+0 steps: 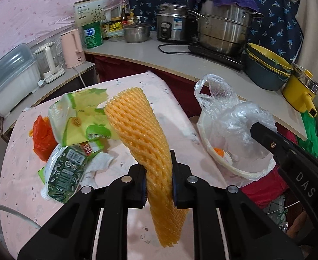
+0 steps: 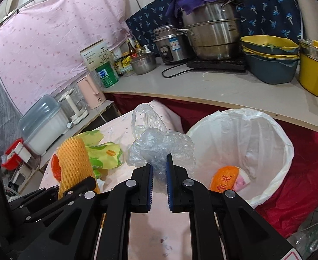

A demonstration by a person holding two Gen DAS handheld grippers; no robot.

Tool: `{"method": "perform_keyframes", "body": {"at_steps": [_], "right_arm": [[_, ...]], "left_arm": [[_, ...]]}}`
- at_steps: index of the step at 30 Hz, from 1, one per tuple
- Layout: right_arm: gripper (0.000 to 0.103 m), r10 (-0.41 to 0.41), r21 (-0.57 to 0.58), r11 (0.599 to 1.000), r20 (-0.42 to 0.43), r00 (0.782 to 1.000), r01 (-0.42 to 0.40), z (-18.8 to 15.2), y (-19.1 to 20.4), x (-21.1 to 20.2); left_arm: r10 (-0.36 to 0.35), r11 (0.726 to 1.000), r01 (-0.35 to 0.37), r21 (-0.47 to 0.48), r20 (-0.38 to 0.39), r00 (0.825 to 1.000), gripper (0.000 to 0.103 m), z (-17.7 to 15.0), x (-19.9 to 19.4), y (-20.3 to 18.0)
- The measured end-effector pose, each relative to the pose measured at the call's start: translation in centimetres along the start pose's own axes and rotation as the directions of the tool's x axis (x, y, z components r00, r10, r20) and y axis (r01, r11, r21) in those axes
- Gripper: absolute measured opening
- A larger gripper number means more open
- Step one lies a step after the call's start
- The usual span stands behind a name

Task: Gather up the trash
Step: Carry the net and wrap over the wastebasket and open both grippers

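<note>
My left gripper (image 1: 159, 173) is shut on an orange foam fruit net (image 1: 141, 130), lifted above the pink table (image 1: 176, 108); the net also shows in the right wrist view (image 2: 74, 160). My right gripper (image 2: 159, 177) is shut on a crumpled clear plastic bag (image 2: 156, 145), held up beside the white-lined trash bin (image 2: 267, 134). An orange wrapper (image 2: 226, 178) lies inside the bin. On the table remain a yellow-green snack bag (image 1: 83, 119), a dark green packet (image 1: 65, 173), an orange-red wrapper (image 1: 42, 138) and a white tissue (image 1: 100, 162).
Behind the table a counter (image 1: 150, 49) carries steel pots, a rice cooker (image 1: 172, 23), stacked basins (image 1: 265, 69) and a yellow pot (image 1: 299, 93). A pink kettle (image 1: 71, 47) and a plastic box (image 1: 9, 80) stand at left. Red cloth (image 2: 299, 173) lies around the bin.
</note>
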State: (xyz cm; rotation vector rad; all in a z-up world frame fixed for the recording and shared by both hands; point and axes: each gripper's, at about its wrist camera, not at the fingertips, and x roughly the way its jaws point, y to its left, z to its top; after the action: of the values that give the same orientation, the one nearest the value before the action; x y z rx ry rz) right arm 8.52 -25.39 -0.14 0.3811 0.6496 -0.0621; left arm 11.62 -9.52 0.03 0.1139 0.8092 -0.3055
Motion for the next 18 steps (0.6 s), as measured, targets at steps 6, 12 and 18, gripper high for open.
{"method": "perform_keyframes", "body": {"at_steps": [6,12,18], "right_arm": [[0.010,-0.052,0.066,0.997,0.029,0.998,0.050,0.5,-4.5,-1.0],[0.010,-0.096,0.113,0.989,0.042,0.994,0.091,1.0,-8.1,-1.3],[0.010,-0.131,0.148,0.981,0.038,0.991,0.124,1.3,-11.0,-0.5]], "left_arm": [[-0.039,0.997,0.039,0.067,-0.005,0.999,0.016,0.9,1.3,-4.0],[-0.088,0.987,0.091,0.135,-0.028,0.996,0.016,1.8,3.1,-7.8],[-0.121,0.974,0.127,0.189,-0.041,0.992,0.017,2.5,5.1,-10.9]]}}
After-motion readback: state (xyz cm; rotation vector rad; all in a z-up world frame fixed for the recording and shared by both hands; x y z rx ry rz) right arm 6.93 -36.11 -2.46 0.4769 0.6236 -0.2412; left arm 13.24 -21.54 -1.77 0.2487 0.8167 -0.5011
